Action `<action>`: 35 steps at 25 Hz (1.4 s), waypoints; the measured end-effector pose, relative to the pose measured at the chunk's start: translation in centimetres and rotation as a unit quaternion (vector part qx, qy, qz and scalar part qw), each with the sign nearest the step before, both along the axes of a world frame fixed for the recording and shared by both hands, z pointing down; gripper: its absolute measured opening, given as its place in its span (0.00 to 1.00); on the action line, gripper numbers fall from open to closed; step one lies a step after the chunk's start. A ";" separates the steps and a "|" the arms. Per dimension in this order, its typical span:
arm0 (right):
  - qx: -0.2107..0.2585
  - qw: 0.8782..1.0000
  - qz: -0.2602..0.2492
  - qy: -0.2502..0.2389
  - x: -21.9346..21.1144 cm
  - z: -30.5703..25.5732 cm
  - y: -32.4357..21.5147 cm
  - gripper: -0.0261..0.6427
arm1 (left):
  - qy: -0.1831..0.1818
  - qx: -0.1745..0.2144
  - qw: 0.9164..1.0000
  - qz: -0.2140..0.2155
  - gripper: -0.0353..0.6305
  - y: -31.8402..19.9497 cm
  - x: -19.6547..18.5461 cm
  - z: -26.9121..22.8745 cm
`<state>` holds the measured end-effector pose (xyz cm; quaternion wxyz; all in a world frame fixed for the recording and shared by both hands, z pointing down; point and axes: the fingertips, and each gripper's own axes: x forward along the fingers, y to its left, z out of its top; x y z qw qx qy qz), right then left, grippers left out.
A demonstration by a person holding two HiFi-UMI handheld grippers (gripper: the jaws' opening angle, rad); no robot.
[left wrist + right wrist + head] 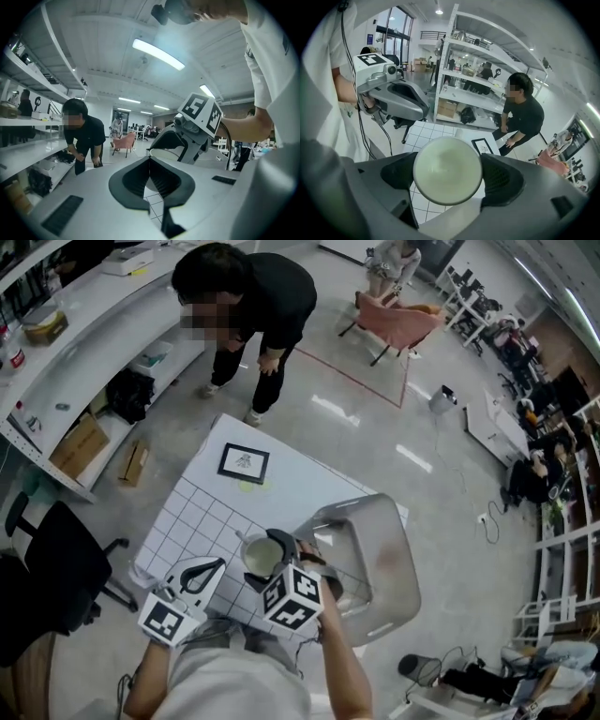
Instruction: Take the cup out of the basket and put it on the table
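The pale green cup [263,555] is held over the white gridded table [211,507], just left of the translucent basket [394,554]. My right gripper [269,565] is shut on it from the near side. In the right gripper view the cup [447,170] fills the space between the jaws as a pale round disc. I cannot tell whether the cup touches the table. My left gripper [217,564] is low at the table's near edge, left of the cup, shut on nothing. In the left gripper view its jaw tips [150,161] meet, with the right gripper [197,126] and the cup's rim [164,152] just beyond.
A framed picture [244,463] lies on the table's far part. A person in black [248,306] bends forward beyond the far end. A black chair [56,568] stands left of the table, with white shelving [75,343] behind it. A pink chair [398,320] stands farther off.
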<state>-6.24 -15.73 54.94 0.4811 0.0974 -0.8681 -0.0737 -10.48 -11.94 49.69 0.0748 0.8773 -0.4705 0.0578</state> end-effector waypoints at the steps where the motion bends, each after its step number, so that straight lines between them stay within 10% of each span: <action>1: -0.001 1.000 0.000 0.002 -0.3 0.6 0.0 0.65 | -0.001 -0.002 1.000 -0.004 0.07 0.1 -0.2 0.2; 35: -0.044 0.998 0.020 0.030 -1.4 17.3 0.6 0.65 | -0.026 -0.040 0.999 -0.016 0.07 1.7 -0.3 4.6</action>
